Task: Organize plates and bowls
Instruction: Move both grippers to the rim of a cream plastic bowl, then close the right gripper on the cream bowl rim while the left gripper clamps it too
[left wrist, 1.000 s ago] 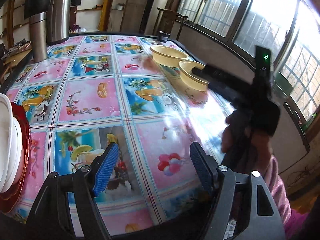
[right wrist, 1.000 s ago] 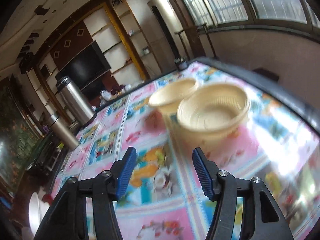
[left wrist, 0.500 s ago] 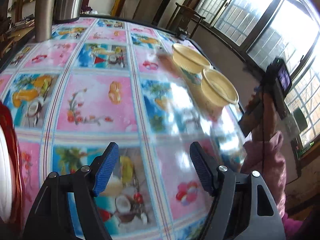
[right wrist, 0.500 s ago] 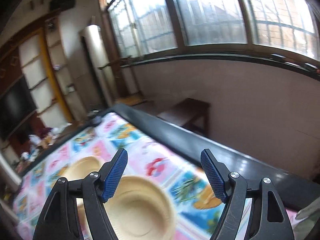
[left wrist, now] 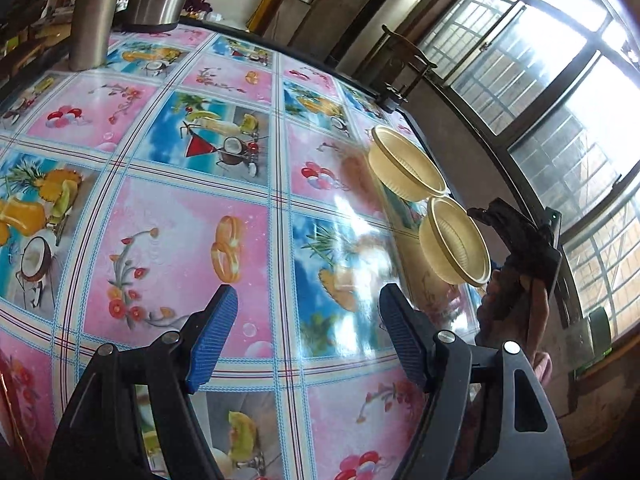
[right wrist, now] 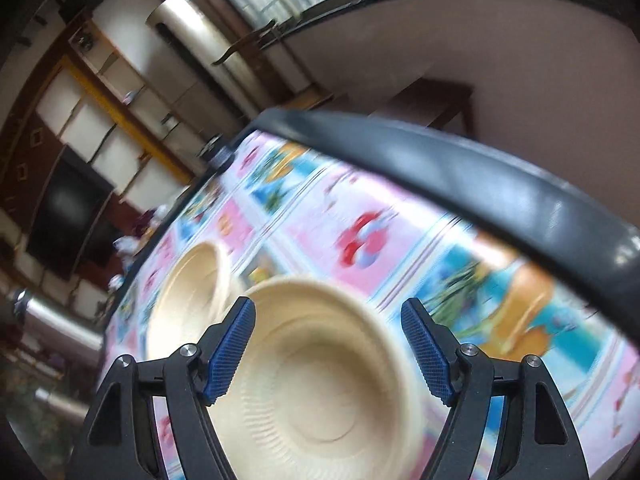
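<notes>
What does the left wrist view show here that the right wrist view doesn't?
Left wrist only: the open left gripper over bare tablecloth, and the right gripper's body with the hand holding it beside the near bowl.
Right wrist only: the open right gripper hanging over that bowl, and the dark TV.
Both: the two cream bowls, far bowl included, and the tablecloth.

tablecloth [left wrist: 248, 216]: glossy plastic | bowls [right wrist: 320, 372]: matt, ribbed | flasks [left wrist: 94, 12]: brushed metal

Fruit-print table [left wrist: 168, 216], two bowls [left wrist: 456, 240]
</notes>
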`<state>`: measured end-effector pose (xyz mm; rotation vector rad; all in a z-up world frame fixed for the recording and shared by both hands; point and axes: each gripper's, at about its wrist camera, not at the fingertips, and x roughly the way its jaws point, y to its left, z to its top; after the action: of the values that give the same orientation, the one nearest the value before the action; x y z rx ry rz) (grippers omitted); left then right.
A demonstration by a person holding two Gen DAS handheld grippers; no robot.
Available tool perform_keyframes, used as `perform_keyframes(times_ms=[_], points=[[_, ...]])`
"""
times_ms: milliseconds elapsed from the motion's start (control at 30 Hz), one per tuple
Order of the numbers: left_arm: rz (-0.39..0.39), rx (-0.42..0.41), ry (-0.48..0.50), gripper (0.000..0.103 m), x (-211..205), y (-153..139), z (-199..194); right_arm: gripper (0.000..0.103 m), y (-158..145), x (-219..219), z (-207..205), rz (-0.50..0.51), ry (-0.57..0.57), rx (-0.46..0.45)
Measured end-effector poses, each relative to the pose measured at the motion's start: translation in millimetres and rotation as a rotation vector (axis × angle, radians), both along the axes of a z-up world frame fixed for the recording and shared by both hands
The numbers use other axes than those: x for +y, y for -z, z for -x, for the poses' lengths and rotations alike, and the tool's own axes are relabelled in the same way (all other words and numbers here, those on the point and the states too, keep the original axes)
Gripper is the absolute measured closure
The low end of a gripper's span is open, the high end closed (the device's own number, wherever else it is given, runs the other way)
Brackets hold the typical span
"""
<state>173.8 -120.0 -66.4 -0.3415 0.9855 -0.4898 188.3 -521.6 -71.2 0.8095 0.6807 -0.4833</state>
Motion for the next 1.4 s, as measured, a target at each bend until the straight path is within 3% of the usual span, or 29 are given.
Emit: perform_keyframes(times_ms=[367, 433, 567, 733, 833, 933, 1033, 1167, 1300, 1400], points=[[0.026, 0.012, -0.076, 0.03, 0, -4, -43, 0.024, 12, 47, -27, -0.396, -0.55, -0.074], [0.042, 0.014, -0.106, 0.03, -2, -8, -58, 0.024, 11, 44, -25, -0.399, -0.505, -0.075], [0.097, 0.049, -0.124, 0.03, -19, -11, -84, 0.024, 7, 28, -15, -0.276, -0.308, -0.064], [0.115, 0.159, -0.107, 0.03, -62, 4, -108, 0.024, 6, 32, -21, -0.285, -0.328, -0.078], [0.165, 0.213, -0.09, 0.03, -82, 17, -111, 0.025, 4, 35, -25, -0.266, -0.327, -0.074], [0.152, 0.222, -0.029, 0.03, -99, 22, -109, 0.026, 6, 36, -24, -0.268, -0.32, -0.056], [0.21, 0.236, 0.012, 0.03, -100, 25, -109, 0.027, 6, 41, -24, -0.261, -0.324, -0.038], [0.217, 0.18, 0.009, 0.03, -93, 21, -108, 0.041, 7, 52, -23, -0.222, -0.323, 0.008], [0.206, 0.134, -0.009, 0.03, -85, 16, -106, 0.043, 9, 63, -21, -0.21, -0.326, 0.026], [0.206, 0.159, 0.043, 0.03, -92, 22, -109, 0.043, 5, 66, -18, -0.171, -0.312, 0.017]])
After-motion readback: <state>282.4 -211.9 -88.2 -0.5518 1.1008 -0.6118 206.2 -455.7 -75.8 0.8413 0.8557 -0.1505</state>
